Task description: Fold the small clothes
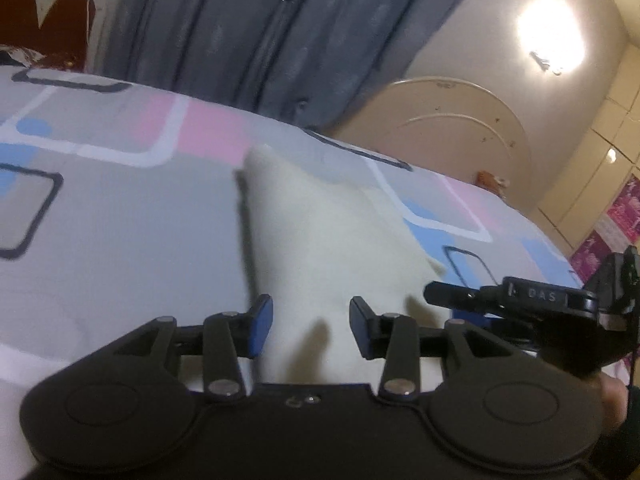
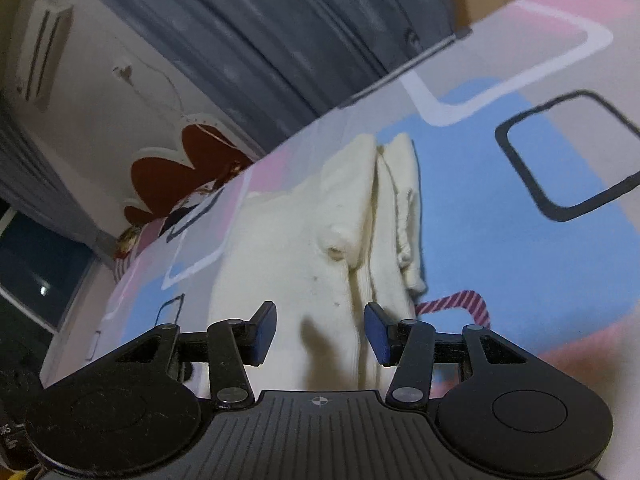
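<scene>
With both the left gripper (image 1: pixel 311 328) and the right gripper (image 2: pixel 320 332) released over the cream garment (image 2: pixel 320 240) on the bedsheet (image 1: pixel 100 200), stretching toward twelve o'clock, a fold seems finished, so next comes regrasping an edge.

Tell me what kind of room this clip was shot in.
Most likely a bedroom: the cream garment lies on a bed with a patterned sheet, grey curtains hang behind it, and a cream headboard stands at the bed's far end.
</scene>
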The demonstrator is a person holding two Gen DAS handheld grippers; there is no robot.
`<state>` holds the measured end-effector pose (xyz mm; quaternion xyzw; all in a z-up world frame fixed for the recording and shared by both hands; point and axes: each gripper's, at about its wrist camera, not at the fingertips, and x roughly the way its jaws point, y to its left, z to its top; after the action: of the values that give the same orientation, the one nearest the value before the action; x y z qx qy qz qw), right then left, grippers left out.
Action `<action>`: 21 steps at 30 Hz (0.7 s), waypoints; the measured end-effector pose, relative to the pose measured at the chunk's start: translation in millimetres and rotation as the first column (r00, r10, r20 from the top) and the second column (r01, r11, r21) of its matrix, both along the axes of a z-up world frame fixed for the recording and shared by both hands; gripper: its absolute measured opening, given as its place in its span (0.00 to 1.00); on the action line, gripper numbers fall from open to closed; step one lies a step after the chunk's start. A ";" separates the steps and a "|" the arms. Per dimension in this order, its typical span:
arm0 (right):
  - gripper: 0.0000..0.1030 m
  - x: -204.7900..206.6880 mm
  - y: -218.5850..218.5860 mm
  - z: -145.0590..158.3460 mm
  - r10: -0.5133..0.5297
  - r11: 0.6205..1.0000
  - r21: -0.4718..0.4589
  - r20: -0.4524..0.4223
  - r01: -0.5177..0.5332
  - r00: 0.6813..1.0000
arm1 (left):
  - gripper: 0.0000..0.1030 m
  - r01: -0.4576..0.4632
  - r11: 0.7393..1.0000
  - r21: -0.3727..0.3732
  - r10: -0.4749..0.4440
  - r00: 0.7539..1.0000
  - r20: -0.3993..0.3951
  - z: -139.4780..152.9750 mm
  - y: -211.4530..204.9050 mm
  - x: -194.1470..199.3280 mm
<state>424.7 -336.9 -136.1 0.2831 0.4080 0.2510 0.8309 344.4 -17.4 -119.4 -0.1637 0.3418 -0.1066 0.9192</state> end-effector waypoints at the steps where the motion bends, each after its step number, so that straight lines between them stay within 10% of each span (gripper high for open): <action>1: 0.48 3.5 1.8 -0.8 -0.004 1.000 -0.006 0.002 0.004 1.000 | 0.39 -0.005 1.000 0.003 0.005 1.000 -0.002 -1.7 1.5 2.8; 10: 0.48 2.4 3.9 16.3 -0.033 0.993 -0.111 0.137 0.048 0.990 | 0.39 -0.022 1.000 0.011 0.022 1.000 -0.010 -9.7 14.3 12.6; 19: 0.47 17.0 13.0 -1.8 -0.012 0.998 -0.065 0.080 0.017 0.997 | 0.39 -0.015 1.000 -0.009 0.015 1.000 -0.007 -10.2 11.1 19.0; 21: 0.18 19.7 12.9 -1.4 -0.015 0.998 -0.063 0.070 0.019 0.997 | 0.39 -0.013 1.000 -0.012 0.012 1.000 -0.007 -11.4 9.5 19.8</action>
<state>444.4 -324.0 -137.5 0.2511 0.3842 0.2406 0.8553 364.2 -7.9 -130.8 -0.1718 0.3434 -0.1023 0.9177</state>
